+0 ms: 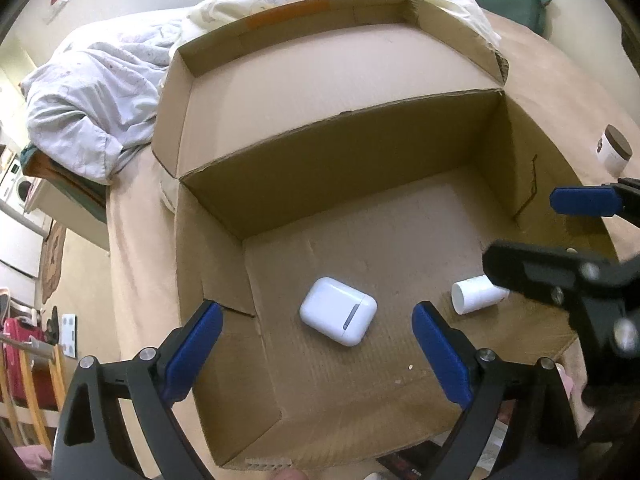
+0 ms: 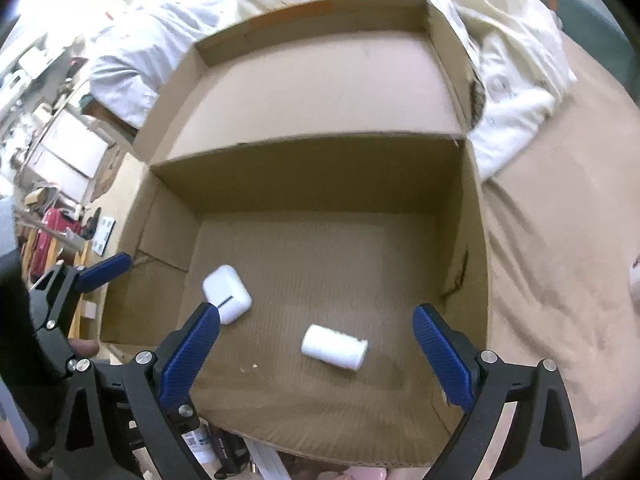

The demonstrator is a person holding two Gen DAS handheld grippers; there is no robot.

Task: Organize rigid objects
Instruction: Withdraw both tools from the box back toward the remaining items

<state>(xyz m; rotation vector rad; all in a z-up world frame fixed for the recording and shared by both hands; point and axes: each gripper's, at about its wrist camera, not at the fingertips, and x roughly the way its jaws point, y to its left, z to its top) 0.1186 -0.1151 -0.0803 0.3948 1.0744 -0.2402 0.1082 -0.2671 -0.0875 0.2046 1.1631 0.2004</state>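
Note:
An open cardboard box (image 1: 340,168) (image 2: 320,172) lies on a bed. On its floor rests a white earbud case (image 1: 338,311) (image 2: 227,294), and to its right a small white bottle (image 1: 478,294) (image 2: 334,347) lies on its side. My left gripper (image 1: 318,344) hangs open over the case, its blue pads well apart from it on both sides. My right gripper (image 2: 316,344) is open above the bottle and touches nothing. One blue finger (image 1: 584,200) of the right gripper shows at the right edge of the left wrist view, and one left finger (image 2: 106,266) shows at the left of the right wrist view.
The box's lid flap (image 1: 320,72) folds back toward crumpled white bedding (image 1: 92,100) (image 2: 516,80). A white jar with a brown lid (image 1: 614,150) stands on the tan sheet to the right. Dark items (image 2: 224,448) lie below the box's near edge. Furniture lies at the far left.

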